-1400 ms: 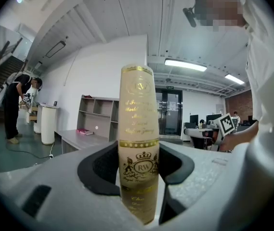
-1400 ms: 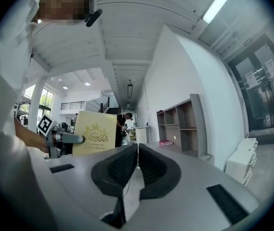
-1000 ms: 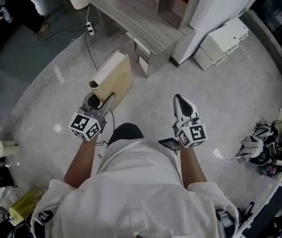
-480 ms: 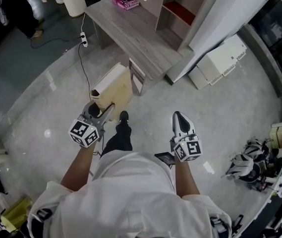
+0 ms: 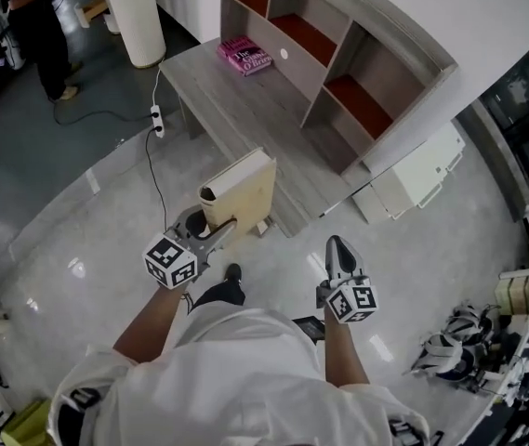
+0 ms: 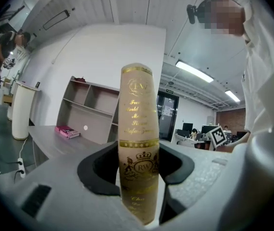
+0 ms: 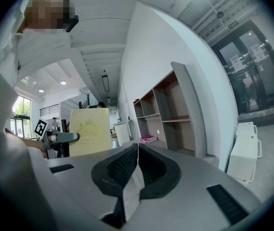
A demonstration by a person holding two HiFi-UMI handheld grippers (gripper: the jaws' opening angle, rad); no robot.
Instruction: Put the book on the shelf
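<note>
The book (image 5: 241, 189), a cream hardback with gilt lettering down its spine (image 6: 139, 138), stands upright in the air, long axis vertical. Its rounded spine faces back toward the person carrying it. Its fore edge points away toward the desk (image 5: 236, 110), and its front cover is turned toward the person's right. It hangs over the floor just short of the desk's front edge, low down and well apart from the shelf (image 5: 357, 72) that stands on the desk's far side.

The left gripper (image 5: 216, 233) has it by the lower part of the spine. The two dark jaws pinch the covers from either side, and most of the book rises above them.

The right gripper (image 5: 337, 249) sits level with the left one and well apart from it. Its jaws are pressed together with nothing between them, pointing toward the shelf.

The shelf's compartments are open-fronted, some with red floors. A pink book (image 5: 245, 54) lies flat on the desk beside the shelf's left end. A white cylinder (image 5: 138, 21) stands on the floor past the desk's left corner, and a white box (image 5: 422, 175) sits on the floor against the shelf's right side.
</note>
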